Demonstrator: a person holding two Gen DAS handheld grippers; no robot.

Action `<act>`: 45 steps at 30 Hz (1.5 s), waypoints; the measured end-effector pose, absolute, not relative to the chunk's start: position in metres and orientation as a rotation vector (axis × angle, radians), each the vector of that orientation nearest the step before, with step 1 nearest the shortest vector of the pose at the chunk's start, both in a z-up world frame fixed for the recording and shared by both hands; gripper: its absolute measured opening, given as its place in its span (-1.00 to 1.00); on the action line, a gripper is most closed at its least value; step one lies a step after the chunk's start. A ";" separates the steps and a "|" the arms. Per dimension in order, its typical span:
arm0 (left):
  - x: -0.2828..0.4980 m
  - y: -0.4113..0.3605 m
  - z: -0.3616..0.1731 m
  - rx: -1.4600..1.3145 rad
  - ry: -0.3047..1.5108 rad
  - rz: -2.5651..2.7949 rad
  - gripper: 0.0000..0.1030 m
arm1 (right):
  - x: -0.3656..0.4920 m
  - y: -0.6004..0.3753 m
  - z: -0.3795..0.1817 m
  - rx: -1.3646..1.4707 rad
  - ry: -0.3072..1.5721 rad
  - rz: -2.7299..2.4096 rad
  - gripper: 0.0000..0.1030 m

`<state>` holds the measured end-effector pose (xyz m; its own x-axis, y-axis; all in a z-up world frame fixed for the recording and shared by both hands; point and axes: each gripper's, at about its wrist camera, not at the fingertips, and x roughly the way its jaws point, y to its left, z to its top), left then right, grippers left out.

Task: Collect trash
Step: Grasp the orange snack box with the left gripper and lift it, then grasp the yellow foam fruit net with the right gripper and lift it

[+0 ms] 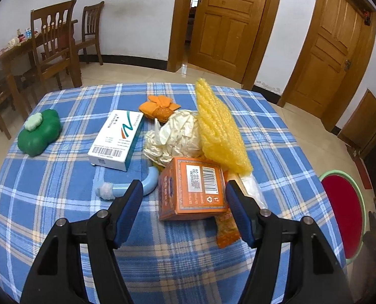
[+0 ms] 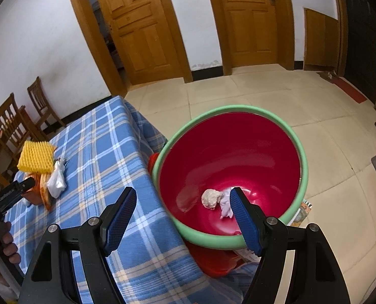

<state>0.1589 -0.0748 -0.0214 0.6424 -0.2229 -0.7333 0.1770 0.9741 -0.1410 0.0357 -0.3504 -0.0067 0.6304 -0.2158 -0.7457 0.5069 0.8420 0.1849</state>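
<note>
Trash pile sits mid-counter: orange box (image 1: 193, 187) nearest, with crumpled gloves (image 1: 174, 135), yellow foam (image 1: 219, 129) and a white box (image 1: 117, 139) further back. Left tongs (image 1: 184, 197) are wide, empty, framing the orange box. Right tongs (image 2: 181, 211) are wide and empty over the red bucket (image 2: 284, 228), with two wads inside.

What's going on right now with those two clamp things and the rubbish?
Left hand-held gripper open, orange box between its pads, ungripped. Right hand-held gripper open, empty, above red basin. Two scraps in basin. Yellow foam crowds the box.
</note>
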 end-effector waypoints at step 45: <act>0.156 0.003 -0.003 -0.134 0.796 -0.131 0.20 | 0.125 -0.249 0.006 0.243 0.820 -0.130 0.50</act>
